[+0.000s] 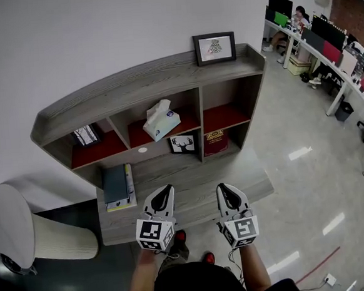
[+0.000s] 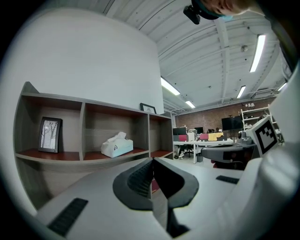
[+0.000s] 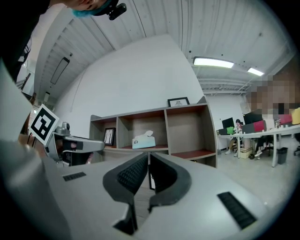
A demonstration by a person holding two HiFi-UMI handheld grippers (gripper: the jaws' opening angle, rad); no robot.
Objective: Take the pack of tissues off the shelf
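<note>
The white pack of tissues (image 1: 160, 120) sits in the middle upper compartment of the grey wooden shelf (image 1: 145, 78), on its red floor, a tissue sticking up from the top. Both grippers hover side by side in front of the shelf's low ledge, well short of the pack. My left gripper (image 1: 167, 190) is shut with nothing in it, and the pack (image 2: 116, 146) shows ahead and to the left of its jaws (image 2: 152, 161). My right gripper (image 1: 222, 188) is also shut and empty. In its view the pack (image 3: 143, 140) stands straight ahead above the jaws (image 3: 148, 157).
A framed picture (image 1: 214, 48) stands on the shelf top. A framed photo (image 1: 86, 135) fills the left compartment. A deer picture (image 1: 182, 143) and a dark red box (image 1: 215, 141) stand lower down. Books (image 1: 117, 186) lie on the ledge. A white seat (image 1: 26, 232) is at left, office desks (image 1: 324, 42) far right.
</note>
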